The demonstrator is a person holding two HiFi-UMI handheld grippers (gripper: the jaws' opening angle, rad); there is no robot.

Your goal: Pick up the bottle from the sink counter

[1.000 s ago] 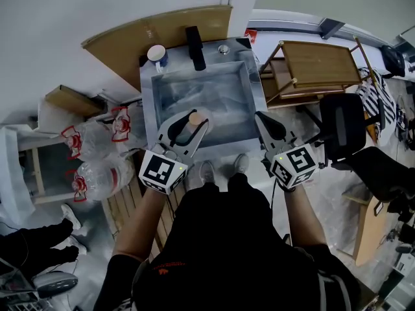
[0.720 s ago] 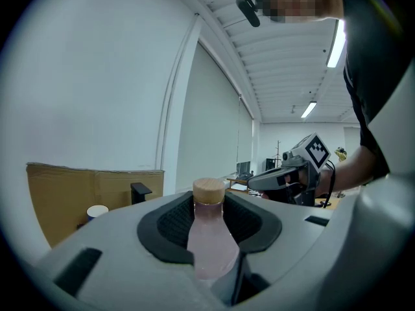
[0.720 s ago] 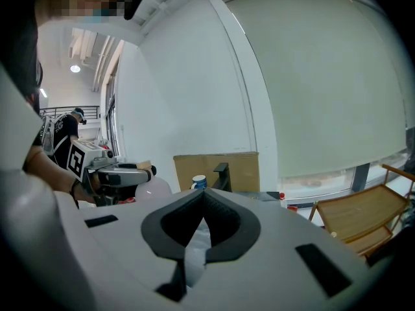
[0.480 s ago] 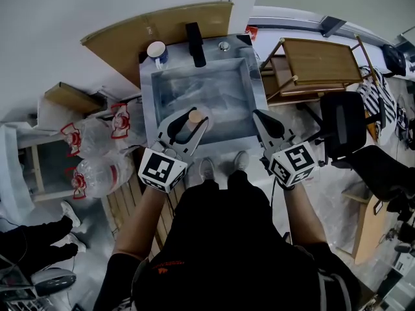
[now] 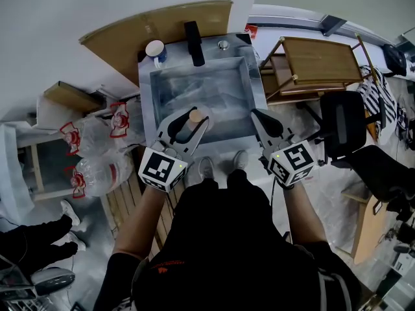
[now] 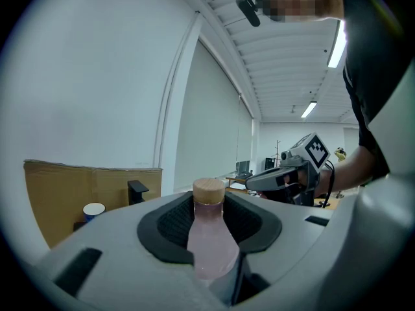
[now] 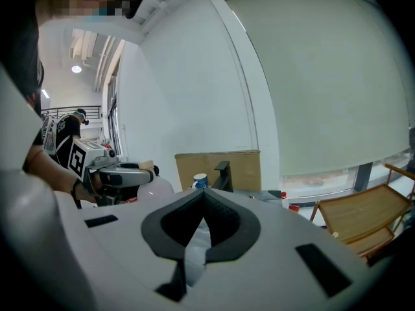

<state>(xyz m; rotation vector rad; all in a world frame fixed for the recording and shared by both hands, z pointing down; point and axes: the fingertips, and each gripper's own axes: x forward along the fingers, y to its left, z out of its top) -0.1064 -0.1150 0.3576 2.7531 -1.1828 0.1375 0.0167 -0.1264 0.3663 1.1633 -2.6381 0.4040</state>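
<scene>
A pink bottle [image 6: 209, 241] with a round wooden cap [image 5: 196, 116] stands upright between the jaws of my left gripper [image 5: 188, 124], which is shut on its body. It hangs over the front part of the steel sink [image 5: 147, 86]. In the left gripper view the bottle's neck and cap rise above the black pads [image 6: 170, 222]. My right gripper [image 5: 262, 119] is held level beside it over the sink's front right corner, jaws shut with nothing between them. The right gripper [image 6: 285, 177] also shows past the bottle in the left gripper view.
A black faucet [image 5: 193, 44] and a blue-and-white cup [image 5: 155, 49] stand at the sink's back edge, with cardboard [image 5: 162, 26] behind. A wooden folding table [image 5: 318, 63] and a black chair [image 5: 343, 125] are to the right. Large water jugs [image 5: 97, 173] lie at the left.
The right gripper has drifted slightly to the left. The left gripper and the bottle in it have barely moved.
</scene>
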